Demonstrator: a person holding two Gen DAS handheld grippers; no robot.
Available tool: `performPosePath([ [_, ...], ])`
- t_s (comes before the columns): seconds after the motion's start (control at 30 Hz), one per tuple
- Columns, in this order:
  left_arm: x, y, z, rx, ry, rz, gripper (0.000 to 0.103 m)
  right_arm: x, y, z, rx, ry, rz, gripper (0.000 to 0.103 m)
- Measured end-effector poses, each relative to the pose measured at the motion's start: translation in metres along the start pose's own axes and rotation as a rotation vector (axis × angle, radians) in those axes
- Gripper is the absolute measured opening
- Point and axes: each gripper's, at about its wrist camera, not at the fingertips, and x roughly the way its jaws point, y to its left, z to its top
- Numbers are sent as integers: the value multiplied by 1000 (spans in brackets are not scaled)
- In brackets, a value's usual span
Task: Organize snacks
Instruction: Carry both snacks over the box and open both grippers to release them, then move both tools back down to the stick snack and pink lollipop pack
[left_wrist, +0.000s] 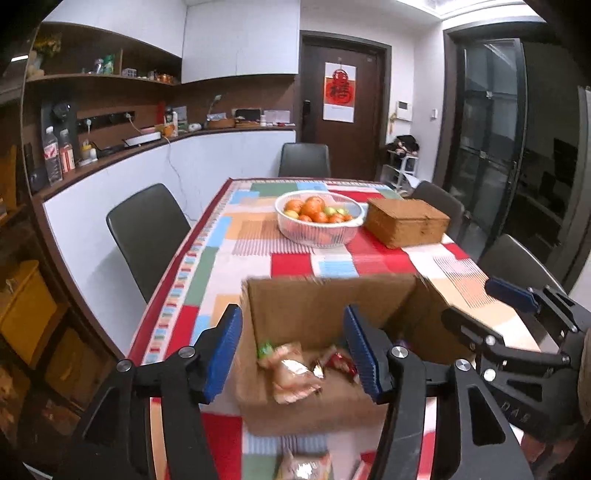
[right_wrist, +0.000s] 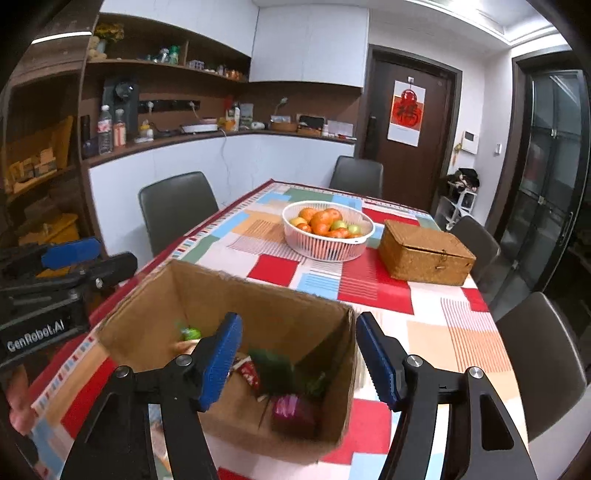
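An open cardboard box (left_wrist: 325, 306) stands on the patchwork tablecloth near the table's front edge; it also shows in the right wrist view (right_wrist: 258, 314). Inside lie several snack packets: tan and red ones (left_wrist: 295, 369), and green, red and purple ones (right_wrist: 291, 406). My left gripper (left_wrist: 291, 354) is open and empty above the box's left part. My right gripper (right_wrist: 299, 358) is open and empty above the box's right part. Each gripper shows in the other's view, the right one (left_wrist: 480, 310) and the left one (right_wrist: 85, 258). More packets (left_wrist: 306, 465) lie on the table in front of the box.
A white basket of oranges and green fruit (left_wrist: 317, 218) (right_wrist: 327, 229) sits mid-table. A woven lidded box (left_wrist: 406, 221) (right_wrist: 424, 254) stands to its right. Dark chairs (left_wrist: 147, 229) surround the table. A counter and shelves run along the left wall.
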Motion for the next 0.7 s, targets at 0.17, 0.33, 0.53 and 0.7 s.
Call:
performPosePath([
  [0.17, -19, -11, -28, 8, 28, -48, 57, -26, 2, -22, -4, -32, 26, 65],
  [0.33, -33, -23, -49, 20, 45, -64, 58, -42, 3, -46, -4, -9, 79, 65],
  [0.53, -39, -34, -80, 35, 99, -70, 59, -46, 3, -77, 0, 40, 136, 65],
  [0.7, -37, -42, -110, 57, 157, -61, 59, -43, 4, -104, -25, 97, 151, 65],
])
